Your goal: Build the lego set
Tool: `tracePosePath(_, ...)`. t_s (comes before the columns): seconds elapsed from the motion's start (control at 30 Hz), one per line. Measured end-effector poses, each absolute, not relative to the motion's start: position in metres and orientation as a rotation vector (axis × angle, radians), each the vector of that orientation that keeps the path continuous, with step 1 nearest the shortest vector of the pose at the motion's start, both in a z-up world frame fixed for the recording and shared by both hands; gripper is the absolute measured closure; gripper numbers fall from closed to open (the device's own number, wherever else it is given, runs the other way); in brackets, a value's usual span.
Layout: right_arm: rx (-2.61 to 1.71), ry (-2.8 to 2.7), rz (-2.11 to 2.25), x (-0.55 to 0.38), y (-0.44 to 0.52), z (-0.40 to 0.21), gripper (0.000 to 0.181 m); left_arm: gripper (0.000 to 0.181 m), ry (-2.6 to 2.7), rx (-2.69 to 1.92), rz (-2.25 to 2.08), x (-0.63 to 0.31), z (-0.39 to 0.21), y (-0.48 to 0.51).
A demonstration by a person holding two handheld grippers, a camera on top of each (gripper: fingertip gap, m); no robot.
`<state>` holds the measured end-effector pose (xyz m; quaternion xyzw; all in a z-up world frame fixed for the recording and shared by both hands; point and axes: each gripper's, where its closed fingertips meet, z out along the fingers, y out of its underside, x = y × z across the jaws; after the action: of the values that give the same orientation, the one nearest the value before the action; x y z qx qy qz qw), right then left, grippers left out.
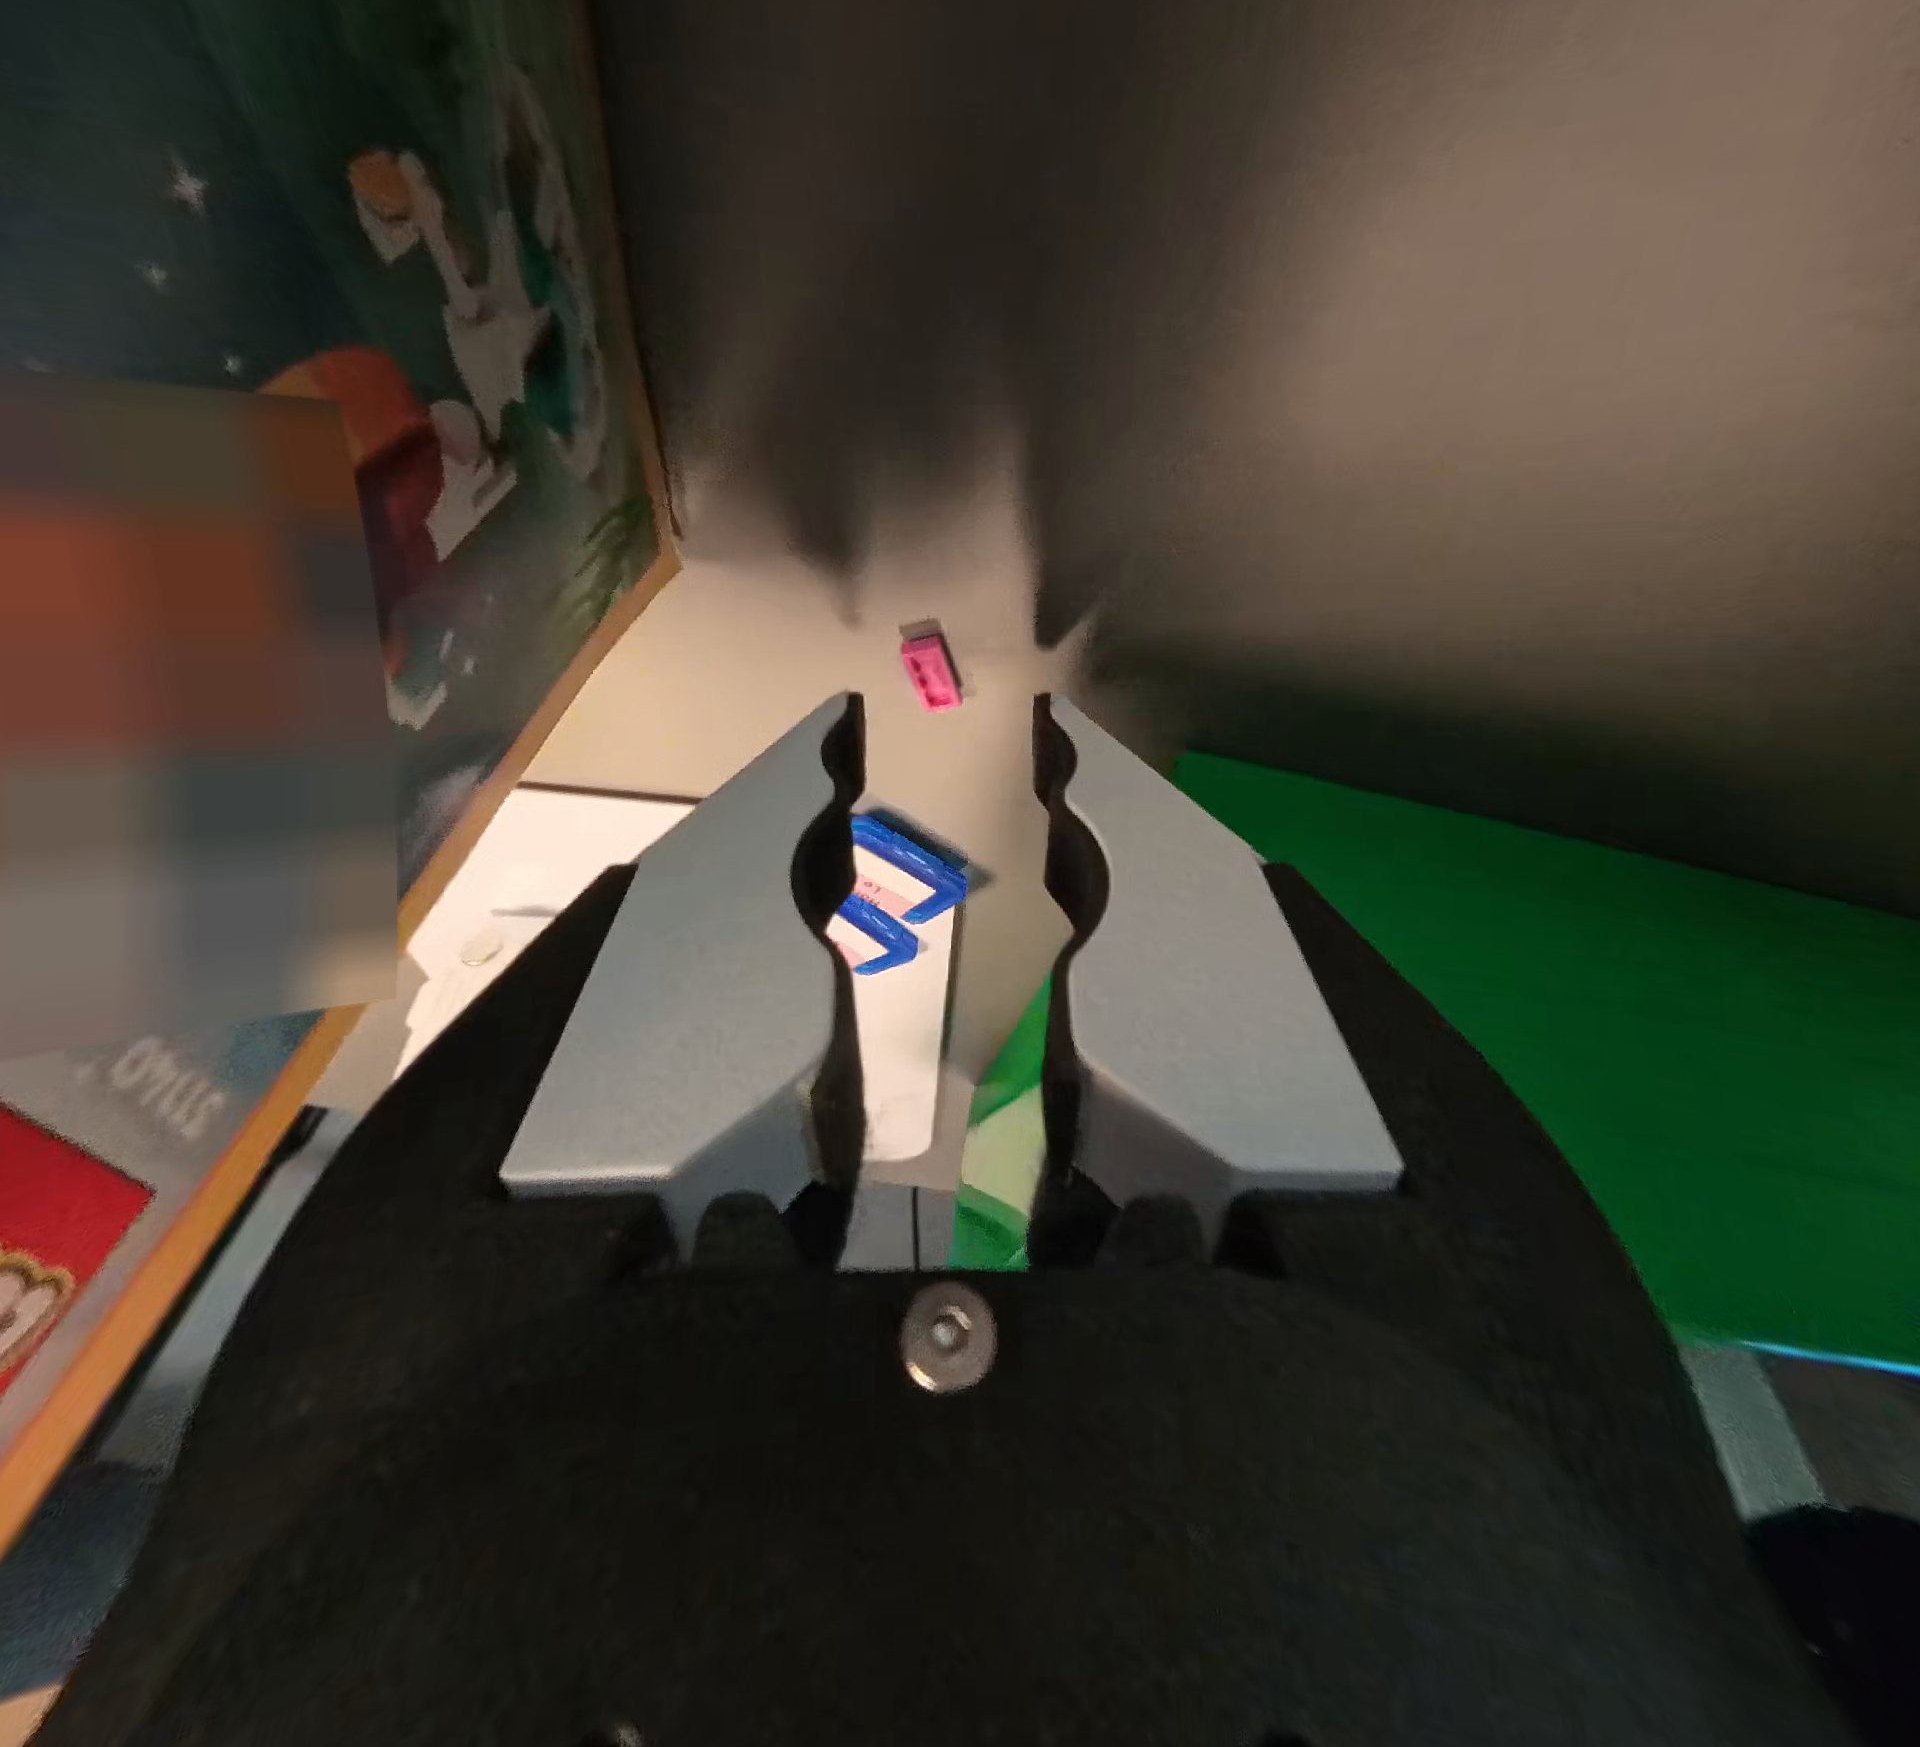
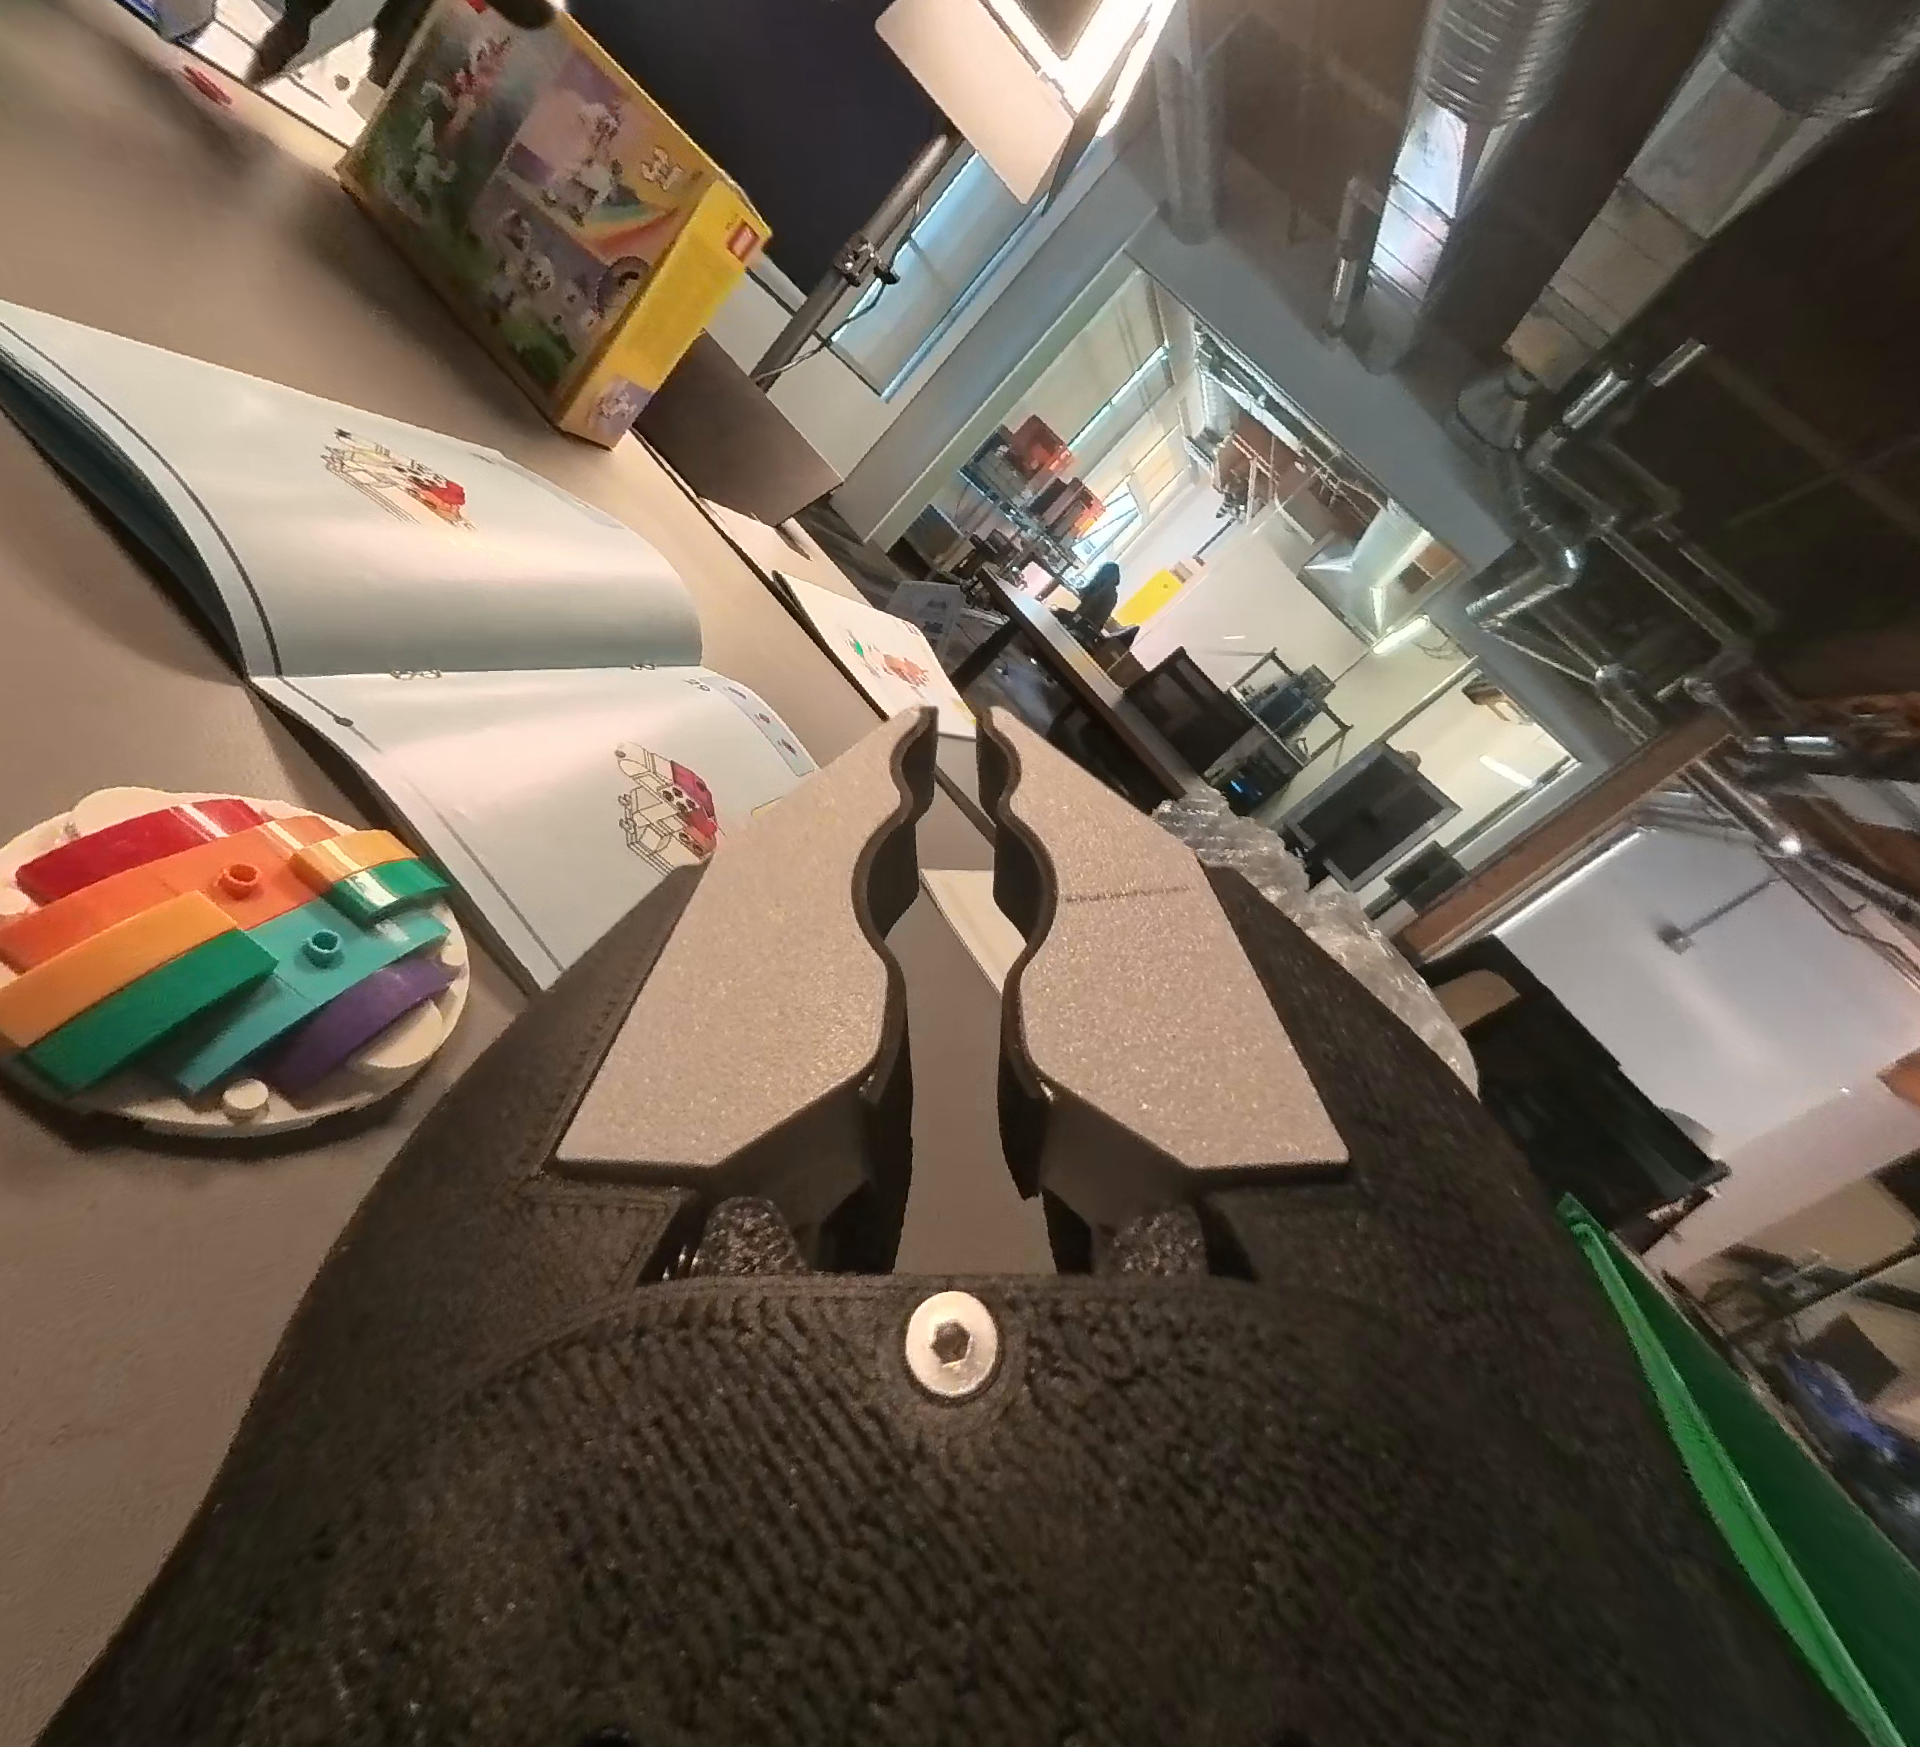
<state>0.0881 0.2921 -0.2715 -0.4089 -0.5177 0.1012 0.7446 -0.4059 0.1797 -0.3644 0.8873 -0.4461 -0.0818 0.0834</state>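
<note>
The right gripper [image 2: 956, 726] hangs low over the tabletop [image 2: 156, 1282], tilted, its jaws a narrow slit apart with nothing between them. Just beside it on the tabletop lies the rainbow build [image 2: 218, 959], a white round plate carrying curved bands of red, orange, yellow, green, teal and purple. Past that, the instruction booklet [image 2: 416, 575] lies open, one page curling up, and farther back near the tabletop's far edge stands the yellow set box [image 2: 551, 211]. The left gripper [image 1: 948, 700] is opened wider, also empty, pointing down at a pale patch of tabletop [image 1: 727, 658]. Just beyond its tips a small pink brick [image 1: 930, 671] lies alone, touching neither finger. Under the fingers sits a white sheet [image 1: 582, 856] with a blue clip-like piece [image 1: 914, 876] on it; what that piece is I cannot tell through the blur. A green sheet [image 1: 1558, 1022] lies to one side, the box [image 1: 312, 243] to the other.
</note>
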Motion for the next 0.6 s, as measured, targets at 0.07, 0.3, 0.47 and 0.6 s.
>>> tracePosePath(0.07,-0.901,-1.131,0.218,0.089,0.293,-0.272,0.176,0.15,-1.282,2.634,-0.22,-0.409,-0.367,0.176)
tracePosePath(0.3,-0.903,-1.129,0.211,0.089,0.294,-0.272,0.176,0.153,-1.233,2.621,-0.176,-0.411,-0.374,0.175)
tracePosePath(0.47,-0.9,-1.132,0.215,0.088,0.293,-0.272,0.176,0.173,-1.227,2.61,-0.202,-0.412,-0.377,0.175)
tracePosePath(0.6,-0.894,-1.137,0.216,0.087,0.291,-0.272,0.176,0.174,-1.258,2.573,-0.289,-0.415,-0.374,0.176)
